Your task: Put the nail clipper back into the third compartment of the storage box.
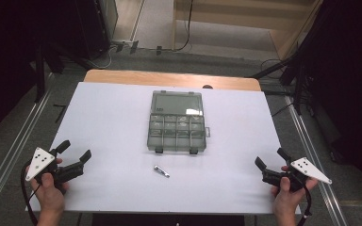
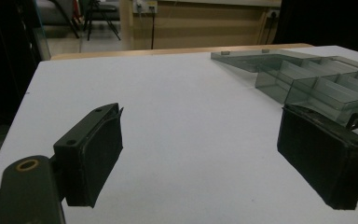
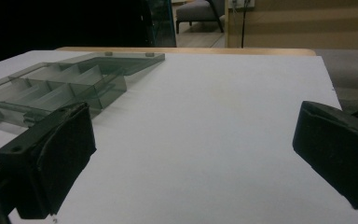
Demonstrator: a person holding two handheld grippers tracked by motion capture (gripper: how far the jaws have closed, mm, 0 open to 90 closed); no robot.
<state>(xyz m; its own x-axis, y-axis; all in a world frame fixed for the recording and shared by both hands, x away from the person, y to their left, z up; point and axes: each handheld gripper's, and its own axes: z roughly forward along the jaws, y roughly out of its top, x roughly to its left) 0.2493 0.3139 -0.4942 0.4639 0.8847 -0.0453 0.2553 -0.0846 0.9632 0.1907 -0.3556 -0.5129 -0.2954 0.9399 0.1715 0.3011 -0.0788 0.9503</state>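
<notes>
smoke-grey translucent compartment box (image 1: 176, 121), lid swung open toward the top of the frame, sits at centre of the high view on a white table (image 1: 108, 122). its divided tray lies nearer the person, two dark latches along its lower edge; compartments look empty, though contents are too small to tell for certain. same box appears at upper right of the left gripper view (image 2: 317, 84) and upper left of the right gripper view (image 3: 65, 84).

small metal piece (image 1: 161, 171), slim and silvery, lies just below centre of the high view, near the box but apart from it. exact kind cannot be told.

left gripper (image 1: 75, 153), lower left of the high view, hand-held, jaws spread wide, nothing between them. right gripper (image 1: 270, 157), lower right, likewise spread wide and empty. both well apart from box and metal piece.

step in hand, as judged: starting posture, nothing yet grasped. next move likely calls for one gripper to travel inward to the metal piece, lower its jaws astride it and close on a thin, flat-lying item; a low, careful pinch seems needed.
</notes>
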